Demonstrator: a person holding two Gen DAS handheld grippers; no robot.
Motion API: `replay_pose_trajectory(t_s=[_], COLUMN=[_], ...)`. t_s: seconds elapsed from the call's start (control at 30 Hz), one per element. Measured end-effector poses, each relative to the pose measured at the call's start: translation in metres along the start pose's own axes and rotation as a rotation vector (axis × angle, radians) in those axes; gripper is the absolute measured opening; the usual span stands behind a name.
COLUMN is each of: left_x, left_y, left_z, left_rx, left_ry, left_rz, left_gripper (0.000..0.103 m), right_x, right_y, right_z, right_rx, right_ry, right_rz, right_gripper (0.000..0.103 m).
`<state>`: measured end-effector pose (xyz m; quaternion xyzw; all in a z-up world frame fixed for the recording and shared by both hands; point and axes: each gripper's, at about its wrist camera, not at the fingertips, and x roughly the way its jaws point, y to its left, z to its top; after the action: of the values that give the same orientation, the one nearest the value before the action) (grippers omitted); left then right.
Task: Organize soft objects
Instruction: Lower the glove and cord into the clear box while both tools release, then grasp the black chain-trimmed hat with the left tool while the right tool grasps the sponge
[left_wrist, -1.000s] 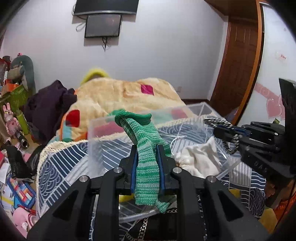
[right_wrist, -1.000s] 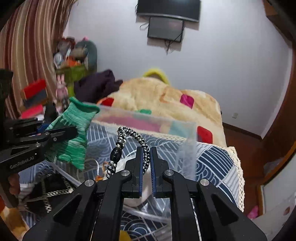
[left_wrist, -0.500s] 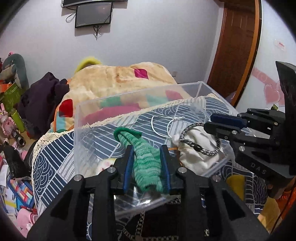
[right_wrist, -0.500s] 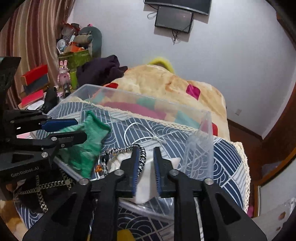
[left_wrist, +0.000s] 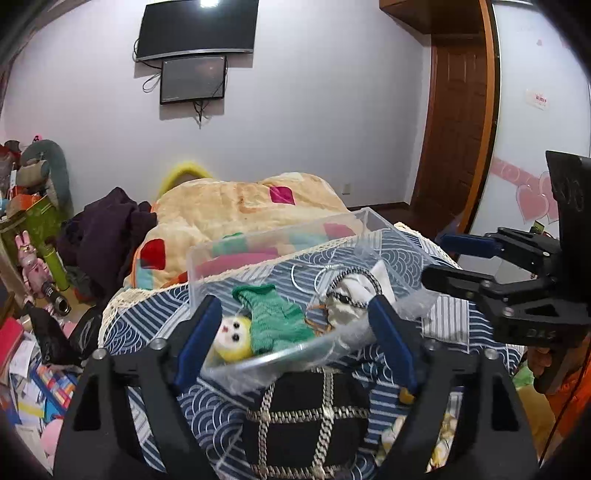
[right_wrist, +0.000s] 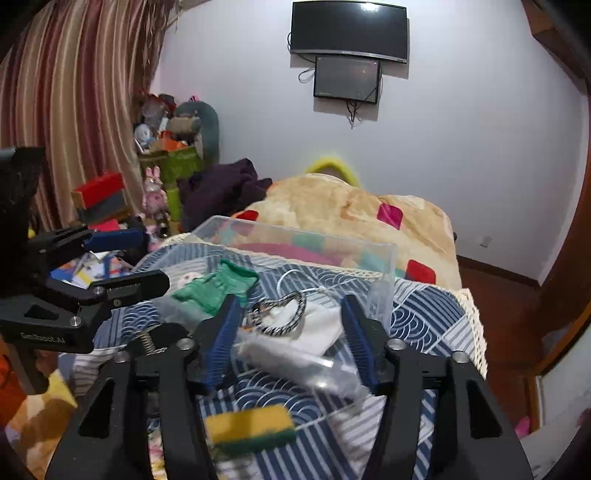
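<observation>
- Clear plastic forms the storage bin (left_wrist: 280, 236) just ahead of both grippers; it rests on a bed (left_wrist: 413, 251) covered in a navy wave-and-stripe spread.
- The left gripper (left_wrist: 295, 332) is spread wide with nothing between its blue pads, and the bin's near rim lies between the fingers.
- The right gripper (right_wrist: 290, 332) is likewise wide open and holds nothing; in the left wrist view it reaches in from the right (left_wrist: 443, 262).
- Inside the bin, straight ahead of the left gripper, lies one green knitted sock (left_wrist: 277, 317), with one small yellow-and-white doll head (left_wrist: 231, 338) touching its left side.
- To the right of the sock lies one white cloth pouch (left_wrist: 354, 295), and one black-and-white braided cord (right_wrist: 280, 314) lies looped on top of it.
- Below the right gripper, outside the bin, one yellow-and-green sponge (right_wrist: 251, 428) sits on the spread.
- Below the left gripper, a black bag with chain trim (left_wrist: 314, 413) lies against the bin's near wall.
- Beyond the bin, a cream quilt with coloured patches (left_wrist: 240, 206) is heaped on the bed, with a dark purple garment (left_wrist: 107, 229) to its left.
- Two dark screens (left_wrist: 195, 29) hang on the pale wall; a brown door (left_wrist: 458, 122) stands to the right and striped curtains (right_wrist: 66, 92) hang to the left.
</observation>
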<state>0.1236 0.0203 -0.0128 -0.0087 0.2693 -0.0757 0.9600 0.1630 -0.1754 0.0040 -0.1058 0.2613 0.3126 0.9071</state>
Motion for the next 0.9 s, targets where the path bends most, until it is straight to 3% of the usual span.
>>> replay_pose_trajectory(t_s=[0.07, 0.1, 0.43, 0.67, 0.73, 0.9], left_x=[-0.006, -0.007, 0.005, 0.016, 0.018, 0.024], left_y=[-0.003, -0.004, -0.003, 0.003, 0.008, 0.016], left_z=[-0.01, -0.014, -0.065, -0.077, -0.073, -0.069], left_rx=[0.004, 0.005, -0.053, -0.074, -0.099, -0.124], left_ry=[0.0, 0.0, 0.122, 0.146, 0.136, 0.142], left_rz=[0.014, 0.018, -0.019, -0.003, 0.002, -0.039], left_gripper=[0.09, 0.093, 0.095, 0.094, 0.091, 0.072], right_x=[-0.007, -0.009, 0.002, 0.022, 0.027, 0.033], right_y=[0.0, 0.001, 0.01, 0.012, 0.009, 0.002], right_z=[-0.006, -0.009, -0.051, -0.072, -0.075, -0.077], right_rx=[0.02, 0.027, 0.042, 0.067, 0.083, 0.126], right_ry=[-0.013, -0.016, 0.073, 0.147, 0.159, 0.165], right_rz=[0.018, 0.023, 0.062, 0.07, 0.072, 0.102], right_gripper=[0.072, 0.073, 0.073, 0.073, 0.073, 0.073])
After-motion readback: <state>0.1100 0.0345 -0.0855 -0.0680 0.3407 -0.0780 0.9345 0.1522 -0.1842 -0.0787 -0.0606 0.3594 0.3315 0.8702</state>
